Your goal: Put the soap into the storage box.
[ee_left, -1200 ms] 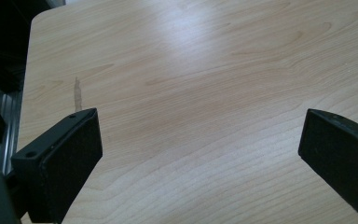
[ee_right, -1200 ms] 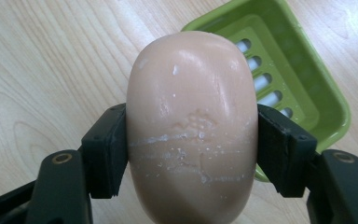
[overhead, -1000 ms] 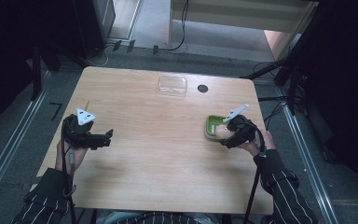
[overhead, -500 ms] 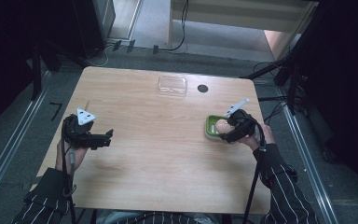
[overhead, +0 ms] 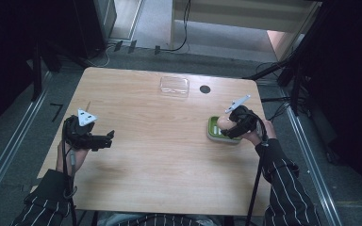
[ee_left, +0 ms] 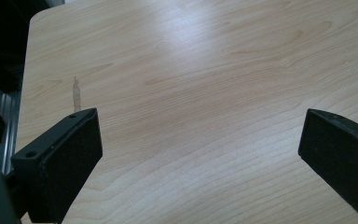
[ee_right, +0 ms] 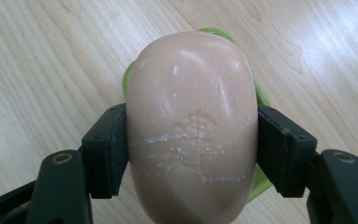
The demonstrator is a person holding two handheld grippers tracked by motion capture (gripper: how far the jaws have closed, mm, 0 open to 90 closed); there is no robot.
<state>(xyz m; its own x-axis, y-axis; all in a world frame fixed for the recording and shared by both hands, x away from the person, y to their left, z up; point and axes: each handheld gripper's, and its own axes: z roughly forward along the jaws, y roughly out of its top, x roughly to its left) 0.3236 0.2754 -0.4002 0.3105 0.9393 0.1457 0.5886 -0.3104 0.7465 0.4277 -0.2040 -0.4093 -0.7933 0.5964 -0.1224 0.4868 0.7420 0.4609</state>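
Note:
A pale pink oval soap bar [ee_right: 193,126] is clamped between the two black jaws of my right gripper [ee_right: 192,151], which is shut on it. It hangs just over a green soap dish [overhead: 215,129] at the right side of the wooden table; in the high view the soap [overhead: 223,123] shows as a small pink lump at the gripper [overhead: 230,128]. A green edge of the dish [ee_right: 128,78] peeks out behind the bar. My left gripper [overhead: 104,140] rests at the table's left side, jaws wide open with nothing between them [ee_left: 198,149].
A clear plastic lid or tray [overhead: 174,86] lies at the far middle of the table [overhead: 160,155], with a small black round spot [overhead: 205,89] beside it. Cables trail from both grippers over the near edge. Dark floor and metal rails surround the table.
My right gripper, holding the soap, has shifted slightly left over the green dish. The left gripper has stayed where it was.

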